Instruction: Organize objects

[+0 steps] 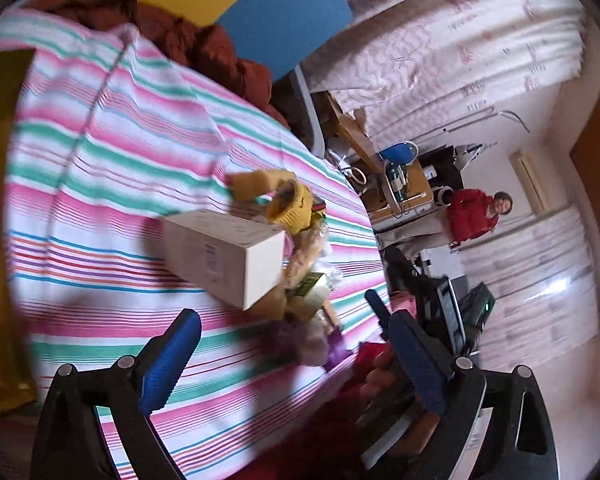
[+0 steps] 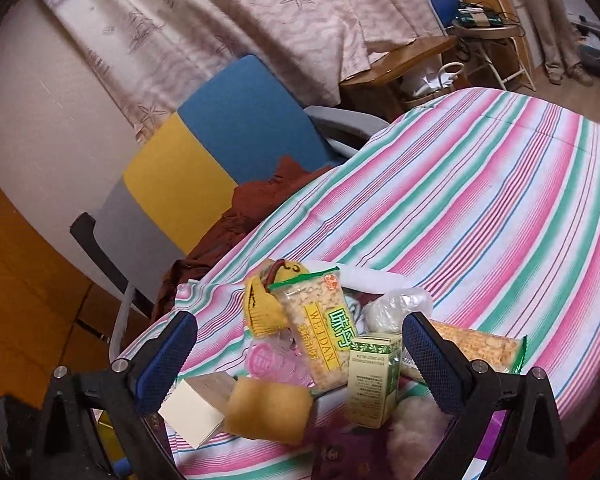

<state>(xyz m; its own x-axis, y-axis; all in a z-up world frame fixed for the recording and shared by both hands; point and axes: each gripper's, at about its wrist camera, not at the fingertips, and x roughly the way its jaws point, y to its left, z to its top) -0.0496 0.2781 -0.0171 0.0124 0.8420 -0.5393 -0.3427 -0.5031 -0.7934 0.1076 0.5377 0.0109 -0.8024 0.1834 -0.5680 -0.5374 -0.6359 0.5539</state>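
Right hand-held gripper point(image 2: 300, 354): spread, empty, hovering over the pile, probably choosing a pick.
Left hand-held gripper point(image 1: 284, 356): spread, empty.
Green carton point(image 2: 374, 380): upright between the right fingers.
Clutter: heaped on the striped bed point(image 2: 480, 208).

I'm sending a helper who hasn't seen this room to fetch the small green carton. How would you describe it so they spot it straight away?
Go to the bed with the pink and green striped sheet and find the pile of clutter near its edge. The small green carton stands upright there, beside the clear WEIDAN snack bag. It is the only box printed with green leaves; the other box is plain white.
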